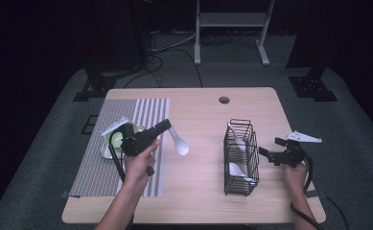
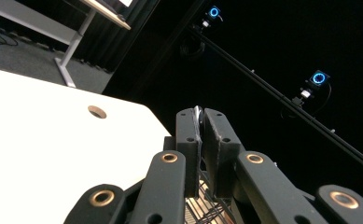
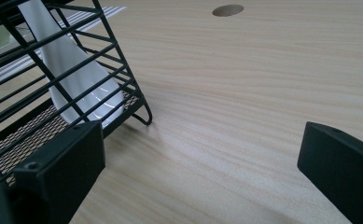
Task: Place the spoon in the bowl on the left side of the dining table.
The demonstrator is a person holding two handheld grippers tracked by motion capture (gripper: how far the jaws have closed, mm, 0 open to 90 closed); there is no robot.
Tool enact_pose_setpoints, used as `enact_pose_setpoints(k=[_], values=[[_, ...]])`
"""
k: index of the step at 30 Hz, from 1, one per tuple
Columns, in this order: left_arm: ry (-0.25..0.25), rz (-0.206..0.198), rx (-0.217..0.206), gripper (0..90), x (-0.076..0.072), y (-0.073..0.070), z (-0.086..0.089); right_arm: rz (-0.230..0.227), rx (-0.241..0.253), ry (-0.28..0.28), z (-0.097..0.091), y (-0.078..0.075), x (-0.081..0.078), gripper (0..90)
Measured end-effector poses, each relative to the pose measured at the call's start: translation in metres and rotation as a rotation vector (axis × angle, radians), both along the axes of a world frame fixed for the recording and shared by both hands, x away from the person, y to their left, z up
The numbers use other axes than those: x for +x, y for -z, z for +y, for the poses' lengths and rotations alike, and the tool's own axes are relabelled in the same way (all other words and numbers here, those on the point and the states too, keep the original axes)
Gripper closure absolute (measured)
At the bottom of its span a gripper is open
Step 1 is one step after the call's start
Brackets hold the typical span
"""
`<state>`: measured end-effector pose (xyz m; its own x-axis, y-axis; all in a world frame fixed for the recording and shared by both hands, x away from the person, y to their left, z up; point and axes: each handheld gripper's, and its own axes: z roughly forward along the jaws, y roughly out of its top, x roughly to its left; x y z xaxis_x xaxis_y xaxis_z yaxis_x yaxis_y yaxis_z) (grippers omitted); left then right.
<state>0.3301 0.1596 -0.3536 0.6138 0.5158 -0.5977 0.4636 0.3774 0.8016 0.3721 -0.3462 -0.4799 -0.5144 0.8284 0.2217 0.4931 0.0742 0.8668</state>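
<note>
The left claw [image 1: 167, 125] is clamped on the handle of a white spoon [image 1: 180, 144], whose bowl hangs over bare wood just off the right edge of the striped mat [image 1: 126, 143], while the right claw [image 1: 269, 154] is held wide open and empty beside the black wire basket [image 1: 241, 158] near the right edge of the worktop [image 1: 198, 191]. Two more white spoons [image 1: 237, 139] are already stood in that basket, so the step is judged to be the carrying of this one across to it. The grip is best kept firm and the spoon lifted clear of the basket rim before being lowered into a free compartment, the basket being steadied by the open claw if needed.
</note>
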Motion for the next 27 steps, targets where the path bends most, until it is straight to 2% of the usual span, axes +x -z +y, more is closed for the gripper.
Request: enact_pose_setpoints(k=[15, 18, 27], values=[[-0.07, 0.004, -0.013, 84.8, 0.001, 0.002, 0.029, -0.004, 0.007, 0.005, -0.001, 0.0, 0.0, 0.0], [-0.087, 0.019, -0.022, 84.7, 0.002, 0.005, 0.036, -0.004, 0.004, 0.007, -0.001, 0.0, -0.001, 0.0], [-0.111, 0.021, -0.034, 84.7, 0.002, 0.007, 0.048, -0.005, 0.001, 0.006, -0.001, 0.0, -0.001, 0.0]])
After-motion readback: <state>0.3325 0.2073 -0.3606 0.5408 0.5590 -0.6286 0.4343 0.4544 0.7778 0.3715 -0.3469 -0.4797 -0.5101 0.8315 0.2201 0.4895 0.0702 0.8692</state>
